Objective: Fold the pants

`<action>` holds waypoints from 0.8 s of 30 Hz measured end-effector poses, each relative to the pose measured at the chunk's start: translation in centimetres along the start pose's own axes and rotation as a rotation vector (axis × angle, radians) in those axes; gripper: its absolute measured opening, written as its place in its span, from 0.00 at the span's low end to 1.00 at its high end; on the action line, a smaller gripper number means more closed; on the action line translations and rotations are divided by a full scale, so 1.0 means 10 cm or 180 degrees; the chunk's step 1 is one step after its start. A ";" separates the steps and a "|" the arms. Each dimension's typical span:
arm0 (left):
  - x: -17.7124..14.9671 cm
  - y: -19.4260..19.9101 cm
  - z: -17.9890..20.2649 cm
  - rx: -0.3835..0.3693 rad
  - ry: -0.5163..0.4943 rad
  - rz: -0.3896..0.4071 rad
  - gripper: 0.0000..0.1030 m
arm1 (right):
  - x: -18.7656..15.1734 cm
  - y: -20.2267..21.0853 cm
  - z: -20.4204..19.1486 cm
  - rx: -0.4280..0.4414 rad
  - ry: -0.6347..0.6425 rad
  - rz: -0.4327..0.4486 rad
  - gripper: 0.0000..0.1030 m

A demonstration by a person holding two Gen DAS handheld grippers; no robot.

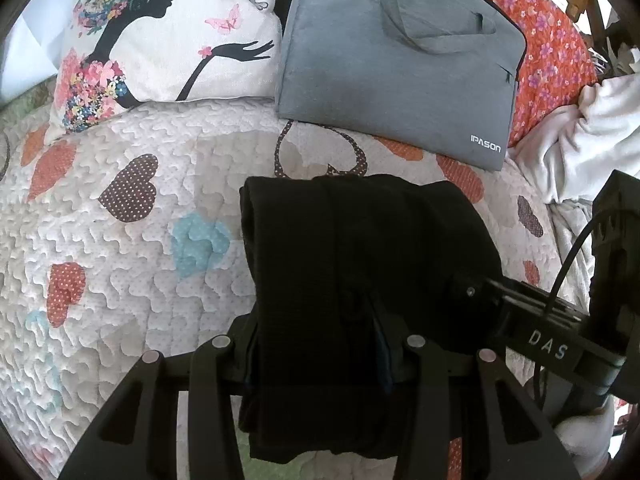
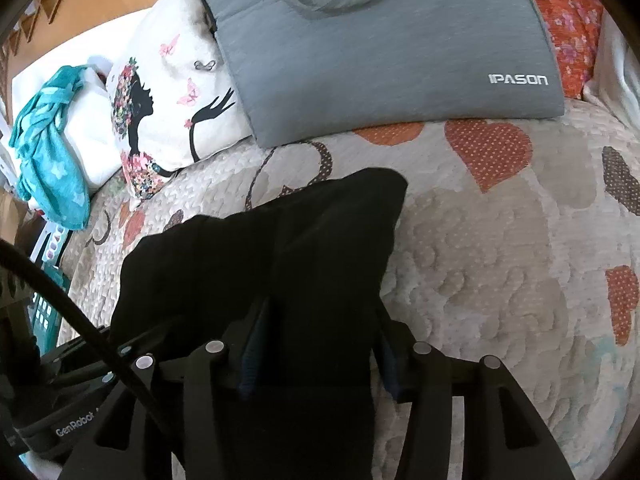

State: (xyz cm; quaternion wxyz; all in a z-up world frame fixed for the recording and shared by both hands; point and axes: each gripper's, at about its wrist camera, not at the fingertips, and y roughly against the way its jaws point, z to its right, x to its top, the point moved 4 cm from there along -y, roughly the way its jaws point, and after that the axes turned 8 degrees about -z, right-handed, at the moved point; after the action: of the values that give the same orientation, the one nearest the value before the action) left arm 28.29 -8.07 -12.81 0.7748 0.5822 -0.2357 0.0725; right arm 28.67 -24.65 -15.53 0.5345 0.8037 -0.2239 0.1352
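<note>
While pants (image 1: pixel 360 248) lie bunched in compact black bundle on quilt (image 1: pixel 120 240), near bag (image 1: pixel 400 72) and pillow (image 1: pixel 160 32), folding looks well along: several layers stacked, far edge rounded over. Left gripper (image 1: pixel 316 344) clamps near edge of bundle, cloth filling gap between jaws. Right gripper (image 2: pixel 316 344) straddles other near corner, cloth between jaws; pads seem slack, grip uncertain. Left to do, by judgement: lay near edge flat, release, smooth. Bundle's near part hidden under grippers.
</note>
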 end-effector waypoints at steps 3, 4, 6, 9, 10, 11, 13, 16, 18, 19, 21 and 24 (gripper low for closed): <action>0.00 0.03 -0.03 -0.0030 0.0036 -0.0006 0.44 | 0.02 0.04 0.05 -0.0030 -0.0033 0.0034 0.56; 0.00 0.05 -0.04 -0.0024 0.0051 -0.0004 0.44 | 0.02 0.04 0.06 -0.0043 -0.0043 0.0039 0.57; 0.01 0.10 -0.08 0.0064 0.0060 0.0036 0.44 | 0.02 0.05 0.11 -0.0102 -0.0058 0.0041 0.59; 0.01 0.22 -0.14 0.0105 0.0085 0.0108 0.44 | 0.01 0.11 0.15 -0.0126 -0.0068 0.0048 0.61; 0.01 0.27 -0.17 0.0124 0.0109 0.0134 0.44 | 0.01 0.13 0.15 -0.0149 -0.0056 0.0063 0.61; 0.00 0.32 -0.18 0.0152 0.0117 0.0163 0.44 | 0.00 0.17 0.14 -0.0201 -0.0029 0.0092 0.61; -0.03 0.44 -0.21 0.0248 0.0099 0.0250 0.44 | -0.03 0.26 0.11 -0.0276 0.0032 0.0144 0.61; -0.14 0.65 -0.23 0.0499 0.0016 0.0435 0.45 | -0.12 0.41 0.05 -0.0371 0.0127 0.0200 0.61; -0.25 0.82 -0.22 0.0695 -0.0051 0.0607 0.52 | -0.22 0.53 0.02 -0.0394 0.0172 0.0228 0.61; -0.30 0.90 -0.22 0.0780 -0.0073 0.0697 0.57 | -0.28 0.59 -0.01 -0.0399 0.0186 0.0237 0.61; -0.41 1.07 -0.20 0.0948 -0.0106 0.0900 0.62 | -0.41 0.71 -0.05 -0.0391 0.0203 0.0251 0.61; -0.56 1.32 -0.17 0.1244 -0.0108 0.1244 0.72 | -0.63 0.90 -0.19 -0.0414 0.0311 0.0293 0.61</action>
State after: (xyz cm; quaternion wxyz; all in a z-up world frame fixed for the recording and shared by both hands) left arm 18.69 -1.48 -4.20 0.6150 0.6653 -0.3380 0.2550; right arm 18.76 -24.54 -10.44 0.5891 0.7486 -0.2425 0.1838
